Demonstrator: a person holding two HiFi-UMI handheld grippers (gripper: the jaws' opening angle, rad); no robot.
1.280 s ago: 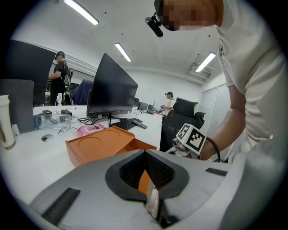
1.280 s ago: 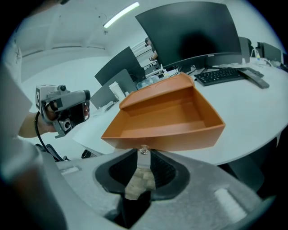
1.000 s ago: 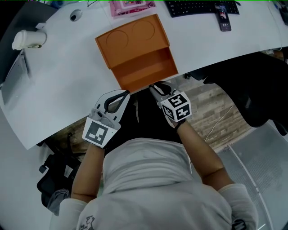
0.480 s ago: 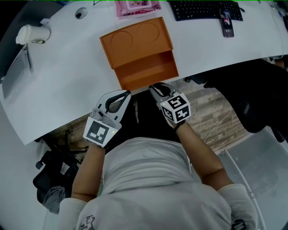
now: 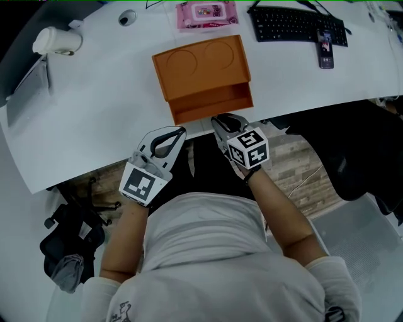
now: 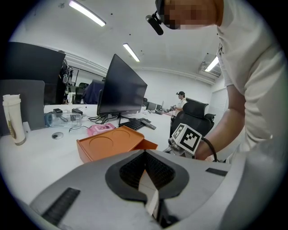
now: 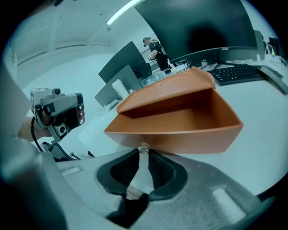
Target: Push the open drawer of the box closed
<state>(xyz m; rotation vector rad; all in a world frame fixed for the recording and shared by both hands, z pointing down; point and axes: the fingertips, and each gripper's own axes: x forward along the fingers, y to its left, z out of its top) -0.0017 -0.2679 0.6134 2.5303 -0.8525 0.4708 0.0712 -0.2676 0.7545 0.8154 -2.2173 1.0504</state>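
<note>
– Drawer status?
– Pulled out of the orange box on the side facing the person. Its front panel is close to the front edge of the tabletop.
– And the box itself?
– Flat on the tabletop, near the front edge and roughly midway along it. Two round recesses show in its top.
– Right gripper?
– At the drawer's front panel, pointing down and away from the person. Its fingers have just been closing and now stand narrow. The small clear knob on the panel sits right between the tips, and they look to nip it from both sides.
– Left gripper?
– Just left of the drawer, at the tabletop's front edge, apart from the box. Its fingers meet at the tips with nothing between them.
– Is it touching anything?
– I cannot tell from the head view whether its tip rests on the edge. The left gripper view shows it well short of the box.
– What else is on the tabletop?
– A black keyboard lies along the far edge, right of the box, with a phone at its right end. A pink case is behind the box at the far edge, and a white cup stands toward the far left corner. A dark monitor stands beyond the box.
</note>
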